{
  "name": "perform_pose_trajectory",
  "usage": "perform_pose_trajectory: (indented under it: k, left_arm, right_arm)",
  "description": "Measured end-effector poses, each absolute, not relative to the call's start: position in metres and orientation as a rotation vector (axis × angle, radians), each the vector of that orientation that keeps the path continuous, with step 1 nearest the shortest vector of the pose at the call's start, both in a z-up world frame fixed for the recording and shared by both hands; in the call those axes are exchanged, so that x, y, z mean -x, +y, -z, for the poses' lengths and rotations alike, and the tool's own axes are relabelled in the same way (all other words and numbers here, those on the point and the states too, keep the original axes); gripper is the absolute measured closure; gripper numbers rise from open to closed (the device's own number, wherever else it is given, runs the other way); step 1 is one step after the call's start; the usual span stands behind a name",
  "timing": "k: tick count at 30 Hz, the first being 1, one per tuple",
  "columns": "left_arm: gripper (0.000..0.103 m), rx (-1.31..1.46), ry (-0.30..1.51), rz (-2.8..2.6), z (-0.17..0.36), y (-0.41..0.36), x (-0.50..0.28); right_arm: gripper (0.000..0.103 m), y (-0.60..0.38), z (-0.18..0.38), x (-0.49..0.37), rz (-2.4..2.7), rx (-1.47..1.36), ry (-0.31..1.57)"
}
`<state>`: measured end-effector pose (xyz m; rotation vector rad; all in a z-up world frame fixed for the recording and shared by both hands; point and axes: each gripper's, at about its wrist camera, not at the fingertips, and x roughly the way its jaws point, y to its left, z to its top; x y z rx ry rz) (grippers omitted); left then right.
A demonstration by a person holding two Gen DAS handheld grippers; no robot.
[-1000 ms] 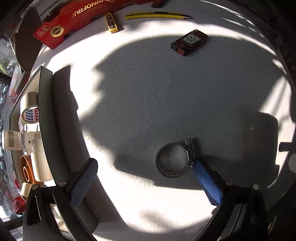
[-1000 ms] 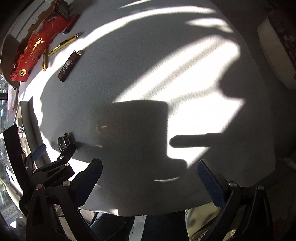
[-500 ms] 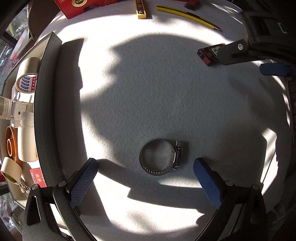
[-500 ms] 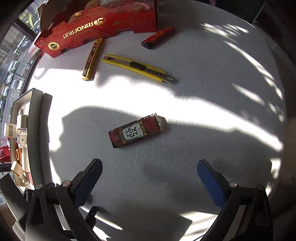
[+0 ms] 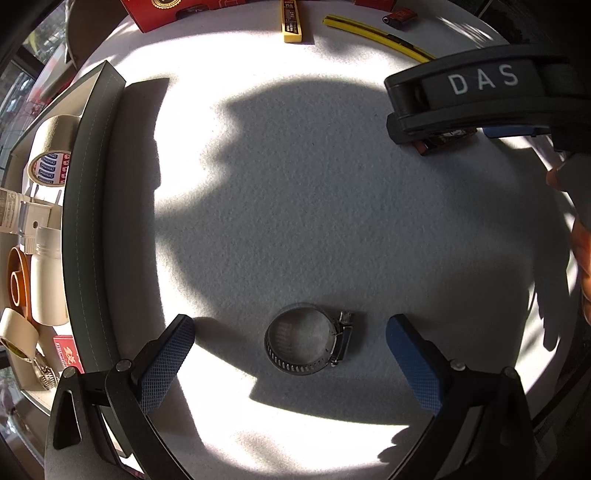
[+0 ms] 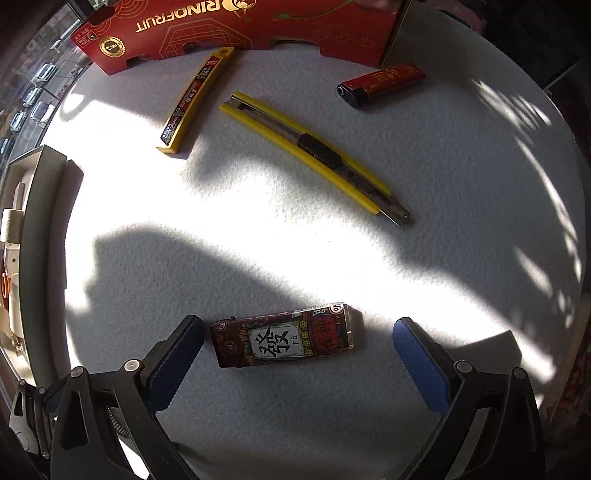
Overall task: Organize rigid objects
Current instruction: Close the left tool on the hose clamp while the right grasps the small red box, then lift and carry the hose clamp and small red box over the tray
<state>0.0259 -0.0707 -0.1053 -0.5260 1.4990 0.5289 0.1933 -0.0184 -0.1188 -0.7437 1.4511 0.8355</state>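
Observation:
A metal hose clamp [image 5: 308,343] lies flat on the white table, between the open fingers of my left gripper [image 5: 291,354], which is empty. In the right wrist view, a dark red lighter with a Chinese character label [image 6: 282,339] lies between the open fingers of my right gripper [image 6: 297,358], also empty. The right gripper body marked DAS [image 5: 480,99] shows at the upper right of the left wrist view, over that lighter. A grey tray [image 5: 88,206] at the left holds tape rolls [image 5: 51,155], white parts and another clamp.
Farther off lie a yellow utility knife [image 6: 314,155], a yellow blade case [image 6: 194,99], a second red lighter [image 6: 380,85] and a red RINOFRUIT box [image 6: 236,26]. The tray's rim [image 6: 37,236] shows at the left of the right wrist view.
The left gripper has let go of the hose clamp, opened and centred on it. The right gripper has moved up the table and closed in on the labelled lighter.

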Motion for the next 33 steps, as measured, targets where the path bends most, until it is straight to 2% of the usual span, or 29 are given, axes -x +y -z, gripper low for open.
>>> perform_pose_trajectory:
  k: [2, 4, 6, 9, 11, 13, 33]
  left_arm:
    - [0.000, 0.533, 1.522, -0.524, 0.107, -0.068, -0.030]
    - [0.001, 0.533, 1.533, -0.516, 0.106, -0.064, -0.034]
    - [0.005, 0.525, 1.536, -0.504, 0.104, -0.065, -0.035]
    - [0.022, 0.483, 1.535, -0.467, 0.097, -0.073, -0.037]
    - [0.044, 0.465, 1.540, -0.446, 0.093, -0.076, -0.038]
    - [0.059, 0.453, 1.546, -0.430, 0.089, -0.076, -0.039]
    - [0.059, 0.362, 1.591, -0.160, 0.046, -0.072, -0.010]
  right_arm:
    - [0.010, -0.023, 0.113, -0.194, -0.842, 0.750, 1.449]
    - [0.029, -0.030, 0.102, -0.189, -0.847, 0.756, 1.441]
    - [0.032, -0.030, 0.102, -0.186, -0.837, 0.761, 1.458]
    - [0.032, -0.035, 0.103, -0.186, -0.803, 0.740, 1.486]
    - [0.032, -0.042, 0.102, -0.187, -0.777, 0.709, 1.508]
    - [0.032, -0.052, 0.098, -0.188, -0.761, 0.671, 1.525]
    - [0.032, -0.165, 0.050, -0.112, -0.607, 0.477, 1.640]
